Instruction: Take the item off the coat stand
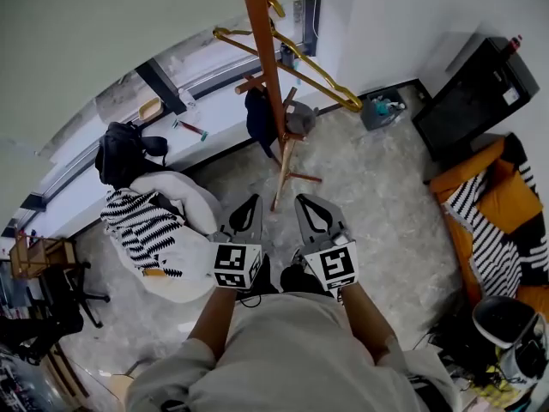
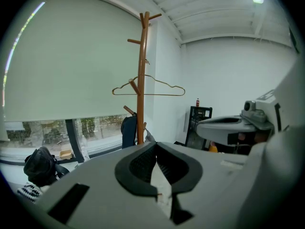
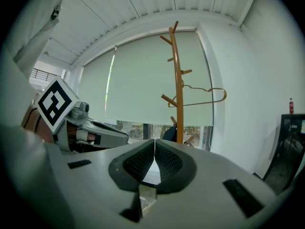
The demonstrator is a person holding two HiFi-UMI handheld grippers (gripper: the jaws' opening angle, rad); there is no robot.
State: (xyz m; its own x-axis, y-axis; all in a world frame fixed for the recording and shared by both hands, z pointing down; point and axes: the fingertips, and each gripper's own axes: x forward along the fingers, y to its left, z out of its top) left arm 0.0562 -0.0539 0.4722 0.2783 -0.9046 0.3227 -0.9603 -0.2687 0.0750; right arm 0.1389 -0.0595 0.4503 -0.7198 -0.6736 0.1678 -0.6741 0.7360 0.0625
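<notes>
- Jaws of the left gripper (image 1: 250, 206) are clenched on nothing, well short of the stand.
- Dark blue cloth item (image 1: 257, 114) hangs low on the coat stand (image 1: 260, 41). It is probably soft and light and would sag, so pinch it close to its peg.
- Gold wire hanger (image 1: 296, 75) hooks higher on the same pole, and I take it as the task's item. It looks light, stiff, thin and slippery, so grip a shoulder wire near the hook and lift.
- Right gripper (image 1: 307, 206) is likewise clenched and empty.

Open floor (image 1: 377, 204) before coat stand (image 1: 262, 50); armchair (image 1: 196, 202) at left.
</notes>
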